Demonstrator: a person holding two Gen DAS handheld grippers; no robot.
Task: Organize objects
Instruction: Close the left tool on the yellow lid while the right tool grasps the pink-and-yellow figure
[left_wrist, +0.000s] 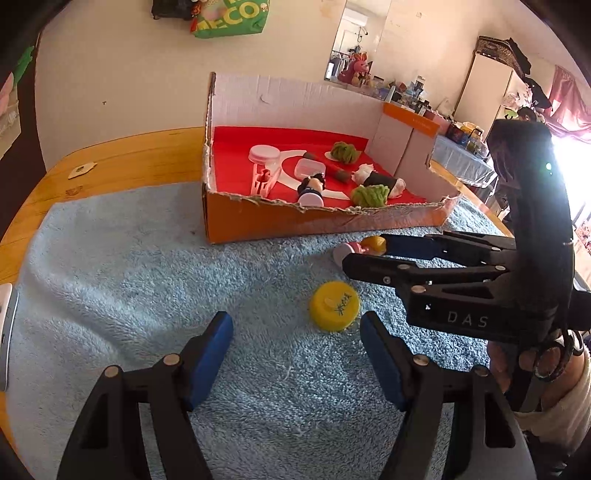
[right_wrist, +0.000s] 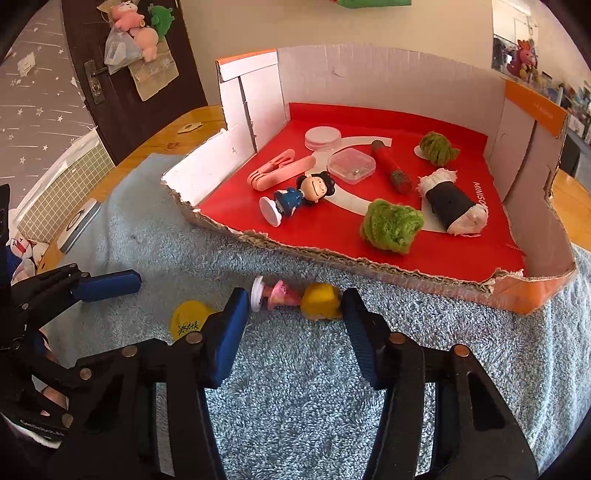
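- The right gripper (right_wrist: 295, 317) has its jaws apart, one on each side of the pink figurine (right_wrist: 295, 295) lying on the blue towel (right_wrist: 314, 406); the pads do not seem to press it yet.
- A grip along its length may let the round yellow head slip out.
- The left gripper (left_wrist: 295, 354) has its jaws apart and empty; the yellow cap (left_wrist: 334, 306) lies at 1 o'clock.
- The cardboard box (right_wrist: 369, 258) waits at 12 o'clock; its torn edge may catch the figurine.

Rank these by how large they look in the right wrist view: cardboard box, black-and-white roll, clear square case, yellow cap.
1. cardboard box
2. black-and-white roll
3. clear square case and yellow cap: unranked; they look alike, and the cap is nearer and partly hidden.
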